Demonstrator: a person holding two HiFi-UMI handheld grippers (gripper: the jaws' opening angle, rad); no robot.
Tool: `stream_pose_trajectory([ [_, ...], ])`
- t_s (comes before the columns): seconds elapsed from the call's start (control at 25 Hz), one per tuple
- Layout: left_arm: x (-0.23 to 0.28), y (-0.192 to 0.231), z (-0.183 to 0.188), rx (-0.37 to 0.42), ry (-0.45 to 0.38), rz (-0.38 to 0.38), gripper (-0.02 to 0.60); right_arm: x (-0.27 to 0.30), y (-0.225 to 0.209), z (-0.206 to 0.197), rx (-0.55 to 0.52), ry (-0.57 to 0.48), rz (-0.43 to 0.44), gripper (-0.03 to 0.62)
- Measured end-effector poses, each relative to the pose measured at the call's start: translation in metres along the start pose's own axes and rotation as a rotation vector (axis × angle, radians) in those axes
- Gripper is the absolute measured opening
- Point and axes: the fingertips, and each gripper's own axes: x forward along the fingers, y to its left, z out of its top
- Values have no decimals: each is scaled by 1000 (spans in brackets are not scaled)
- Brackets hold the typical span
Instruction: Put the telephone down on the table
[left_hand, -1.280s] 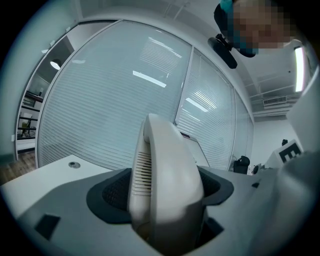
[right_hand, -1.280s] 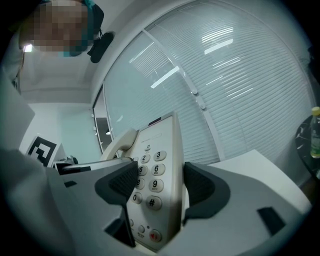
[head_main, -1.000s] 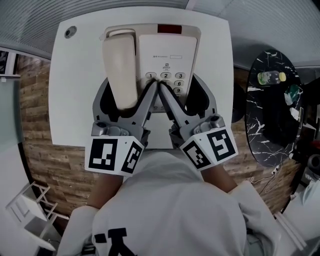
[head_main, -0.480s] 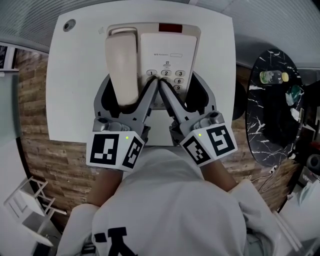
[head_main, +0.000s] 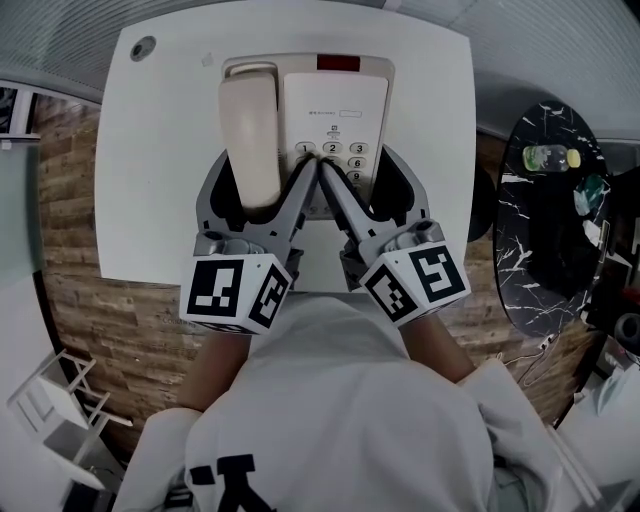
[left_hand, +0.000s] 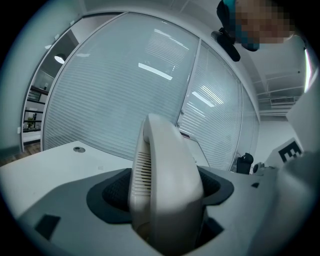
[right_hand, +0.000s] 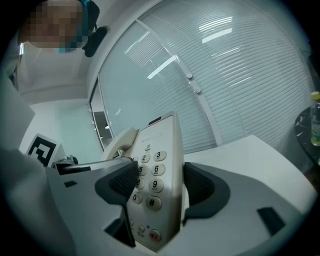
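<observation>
A cream desk telephone (head_main: 340, 100) with its handset (head_main: 250, 130) on the cradle is held between my two grippers above the white table (head_main: 150, 200). My left gripper (head_main: 258, 185) is shut on the handset side; in the left gripper view the handset (left_hand: 165, 190) fills the gap between the dark pads (left_hand: 112, 192). Shut on the keypad side is my right gripper (head_main: 362, 180), and the right gripper view shows the number keys (right_hand: 150, 172) between its jaws. Whether the telephone's base touches the table cannot be told.
A cable hole (head_main: 143, 47) sits in the table's far left corner. To the right stands a black marble round table (head_main: 550, 230) with a bottle (head_main: 545, 156) on it. Wooden floor (head_main: 65, 200) shows to the left, with a white rack (head_main: 60, 420) at lower left.
The telephone and both grippers have shifted slightly right and look a little smaller, so lower toward the table. Both grips are unchanged.
</observation>
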Motion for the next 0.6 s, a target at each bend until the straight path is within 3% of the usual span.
stream_pose_trajectory([
  [0.6,11,15,-19,-25,35,13,387,14,-9,-21,4,44,-6,295],
])
